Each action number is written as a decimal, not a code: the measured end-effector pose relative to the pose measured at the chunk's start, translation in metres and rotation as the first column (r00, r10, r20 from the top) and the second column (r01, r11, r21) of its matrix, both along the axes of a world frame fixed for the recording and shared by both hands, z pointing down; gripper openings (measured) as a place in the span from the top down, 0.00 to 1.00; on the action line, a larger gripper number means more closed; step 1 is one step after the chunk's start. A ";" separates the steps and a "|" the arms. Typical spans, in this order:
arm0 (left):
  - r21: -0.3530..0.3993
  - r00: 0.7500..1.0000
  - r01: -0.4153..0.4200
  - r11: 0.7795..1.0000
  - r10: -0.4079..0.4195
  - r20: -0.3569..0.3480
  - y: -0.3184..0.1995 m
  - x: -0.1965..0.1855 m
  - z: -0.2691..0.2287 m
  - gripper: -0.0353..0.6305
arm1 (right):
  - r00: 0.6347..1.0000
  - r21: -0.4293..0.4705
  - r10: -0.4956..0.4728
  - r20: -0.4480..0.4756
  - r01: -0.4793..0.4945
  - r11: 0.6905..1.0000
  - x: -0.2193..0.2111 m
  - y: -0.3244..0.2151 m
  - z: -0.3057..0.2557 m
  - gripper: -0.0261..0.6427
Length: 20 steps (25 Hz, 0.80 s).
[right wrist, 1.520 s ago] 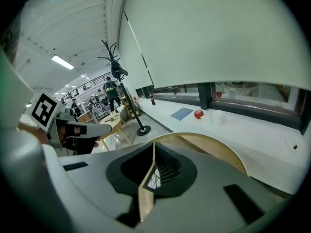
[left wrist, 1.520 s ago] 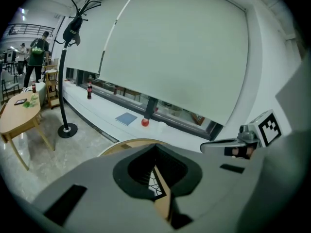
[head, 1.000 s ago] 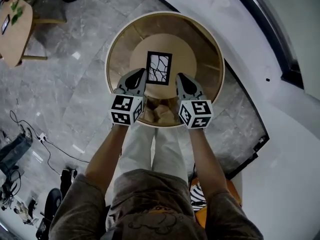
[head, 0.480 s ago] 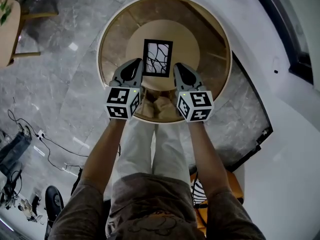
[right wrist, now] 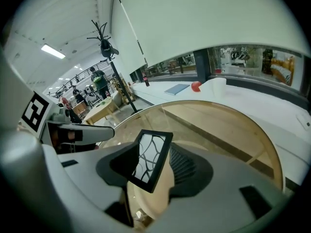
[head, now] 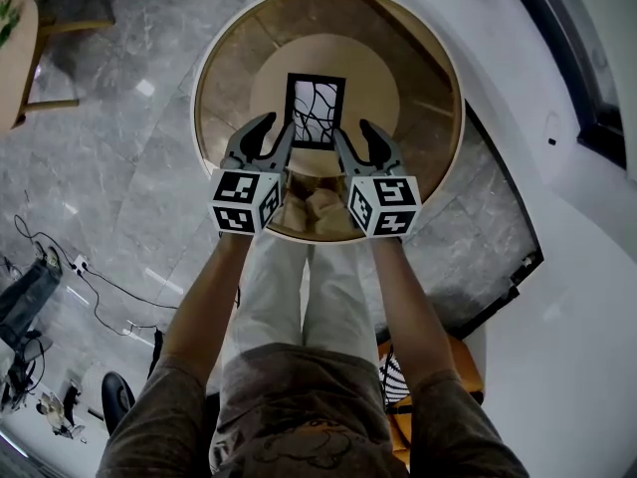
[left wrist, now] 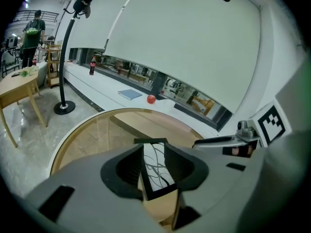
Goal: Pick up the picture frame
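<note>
A black picture frame (head: 316, 111) with a white, branch-patterned picture lies flat at the middle of the round wooden-rimmed glass table (head: 214, 58). My left gripper (head: 276, 132) hangs at the frame's near left corner and my right gripper (head: 355, 135) at its near right corner. Both sets of jaws are opening and stand wide, with no pad pressing on anything. In the left gripper view the frame (left wrist: 156, 171) shows in the gap of the left gripper (left wrist: 153, 152). In the right gripper view the frame (right wrist: 150, 159) shows in the gap of the right gripper (right wrist: 154, 152).
A curved white ledge (head: 557, 217) runs behind and to the right of the table, with a red ball (left wrist: 151, 99) and a bottle (left wrist: 92, 67) on it. A lamp stand base (left wrist: 64, 107) and a small wooden table (head: 10, 28) stand to the left. Cables (head: 60, 267) lie on the floor.
Both grippers were shut and now stand open. They have sunk toward the table, closer to the frame's near corners.
</note>
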<state>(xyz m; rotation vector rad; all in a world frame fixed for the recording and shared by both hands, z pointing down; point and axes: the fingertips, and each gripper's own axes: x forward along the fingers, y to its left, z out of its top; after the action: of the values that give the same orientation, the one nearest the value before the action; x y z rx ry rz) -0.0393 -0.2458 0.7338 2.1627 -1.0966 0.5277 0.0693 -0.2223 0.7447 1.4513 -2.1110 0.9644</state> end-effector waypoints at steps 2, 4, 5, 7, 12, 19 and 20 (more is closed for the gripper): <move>-0.010 1.000 0.001 1.000 -0.001 0.002 0.000 0.000 0.004 0.75 | 1.000 -0.015 0.000 0.003 0.000 1.000 0.000 0.001 0.005 0.67; -0.021 1.000 0.006 1.000 -0.006 0.006 -0.001 -0.001 0.009 0.75 | 1.000 -0.030 0.007 0.011 -0.006 1.000 0.001 0.002 0.011 0.67; -0.026 1.000 0.007 1.000 -0.007 0.008 -0.001 -0.002 0.012 0.75 | 1.000 -0.037 0.010 0.014 -0.010 0.999 0.001 0.003 0.014 0.67; -0.036 1.000 0.006 0.999 -0.006 0.012 -0.001 -0.002 0.017 0.75 | 1.000 -0.048 0.012 0.017 -0.011 0.999 0.001 0.003 0.019 0.67; -0.066 1.000 0.002 0.998 0.000 0.028 -0.001 0.000 0.038 0.76 | 1.000 -0.080 0.002 0.018 -0.001 0.997 -0.003 0.003 0.038 0.67; -0.098 0.999 0.013 0.995 -0.009 0.044 -0.001 0.000 0.062 0.75 | 1.000 -0.106 0.004 0.019 -0.002 0.994 -0.006 0.001 0.059 0.67; -0.100 0.999 0.013 0.995 -0.009 0.044 -0.001 0.000 0.064 0.75 | 1.000 -0.108 0.004 0.021 -0.002 0.994 -0.006 0.000 0.061 0.67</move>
<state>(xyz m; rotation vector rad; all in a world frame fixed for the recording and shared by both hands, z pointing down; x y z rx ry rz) -0.0391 -0.2468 0.7981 2.0657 -1.0815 0.6151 0.0628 -0.2219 0.8056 1.3975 -2.0386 1.0814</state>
